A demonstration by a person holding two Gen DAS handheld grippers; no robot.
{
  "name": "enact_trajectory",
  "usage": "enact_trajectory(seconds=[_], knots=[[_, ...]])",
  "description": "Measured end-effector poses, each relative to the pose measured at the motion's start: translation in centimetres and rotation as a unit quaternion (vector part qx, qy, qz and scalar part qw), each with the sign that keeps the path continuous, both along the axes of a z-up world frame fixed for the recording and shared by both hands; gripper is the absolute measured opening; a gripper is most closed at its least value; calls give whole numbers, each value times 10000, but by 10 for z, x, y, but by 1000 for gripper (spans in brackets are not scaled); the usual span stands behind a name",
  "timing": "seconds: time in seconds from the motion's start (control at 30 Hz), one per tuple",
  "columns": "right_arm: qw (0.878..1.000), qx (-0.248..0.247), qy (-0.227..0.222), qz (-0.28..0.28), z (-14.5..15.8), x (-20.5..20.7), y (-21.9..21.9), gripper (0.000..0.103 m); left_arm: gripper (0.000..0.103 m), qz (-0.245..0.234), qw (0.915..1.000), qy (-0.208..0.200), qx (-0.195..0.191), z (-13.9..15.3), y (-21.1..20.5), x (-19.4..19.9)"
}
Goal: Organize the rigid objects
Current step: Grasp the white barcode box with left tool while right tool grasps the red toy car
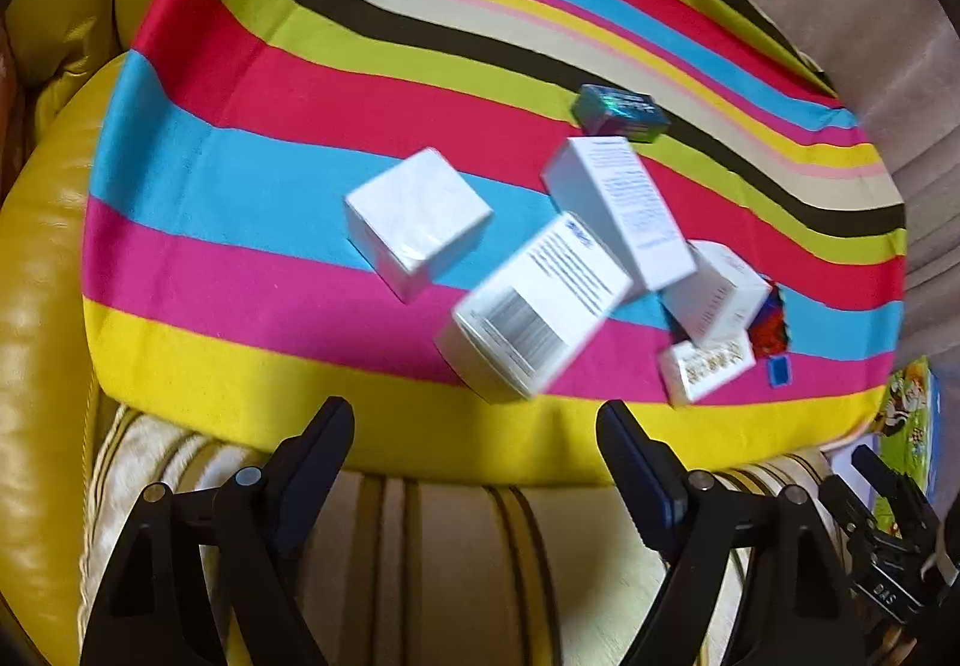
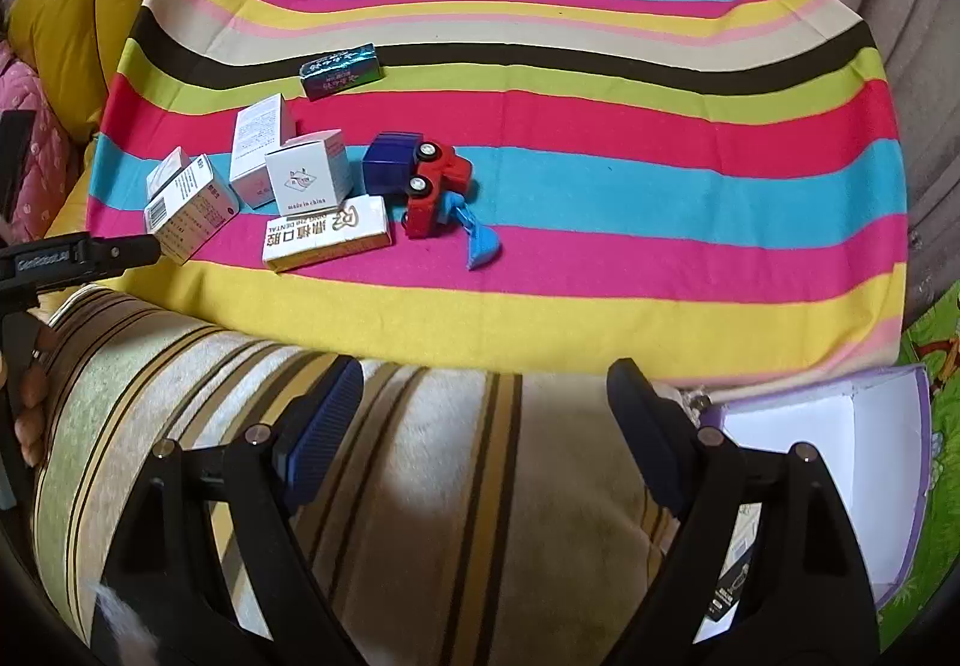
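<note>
Your left gripper [image 1: 474,438] and right gripper [image 2: 486,396] both hang spread and empty over the striped cushion [image 2: 420,426]. Beyond them, white cardboard boxes [image 2: 309,174] and a red toy truck [image 2: 435,186] cluster on the bright striped cloth [image 2: 600,174].

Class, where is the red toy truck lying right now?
In the right wrist view the red toy truck lies tipped on the striped cloth, just right of the white boxes.

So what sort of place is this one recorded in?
Most likely a living room at home. A striped cloth is spread over soft seating, with a yellow leather cushion beside it, and a cartoon play mat lies at the edge. Small boxes and a toy truck sit on the cloth.
</note>
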State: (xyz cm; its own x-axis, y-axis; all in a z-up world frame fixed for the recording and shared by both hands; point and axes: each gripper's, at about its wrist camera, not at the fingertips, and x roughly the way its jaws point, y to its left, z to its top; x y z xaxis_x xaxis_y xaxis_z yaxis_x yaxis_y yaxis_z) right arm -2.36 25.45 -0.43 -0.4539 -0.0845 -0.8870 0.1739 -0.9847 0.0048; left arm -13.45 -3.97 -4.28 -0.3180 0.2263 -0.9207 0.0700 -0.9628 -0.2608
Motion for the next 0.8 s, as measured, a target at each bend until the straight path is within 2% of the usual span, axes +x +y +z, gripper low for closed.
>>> enact_trajectory(seconds=[0.3,0.47,0.5,0.6,0.67,0.8], knots=[[10000,16,-7,53,-5,-17,-10,86,83,334,9991,4,-253,-4,-20,-19],[10000,7,15,5,-8,-25,-12,86,83,366,9992,74,-166,-1,-22,-17],[10000,-6,48,-31,-8,-27,-11,86,83,383,9992,61,-90,0,-21,-16],[9998,-50,118,-155,-9,-33,-8,86,84,470,9979,-10,452,1,-18,-13],[9997,-71,133,-192,-11,-37,-9,86,86,677,9950,-44,739,1,-16,-12],[9996,-26,200,-188,-13,-44,-11,86,87,1279,9873,-26,939,2,-16,-17]])
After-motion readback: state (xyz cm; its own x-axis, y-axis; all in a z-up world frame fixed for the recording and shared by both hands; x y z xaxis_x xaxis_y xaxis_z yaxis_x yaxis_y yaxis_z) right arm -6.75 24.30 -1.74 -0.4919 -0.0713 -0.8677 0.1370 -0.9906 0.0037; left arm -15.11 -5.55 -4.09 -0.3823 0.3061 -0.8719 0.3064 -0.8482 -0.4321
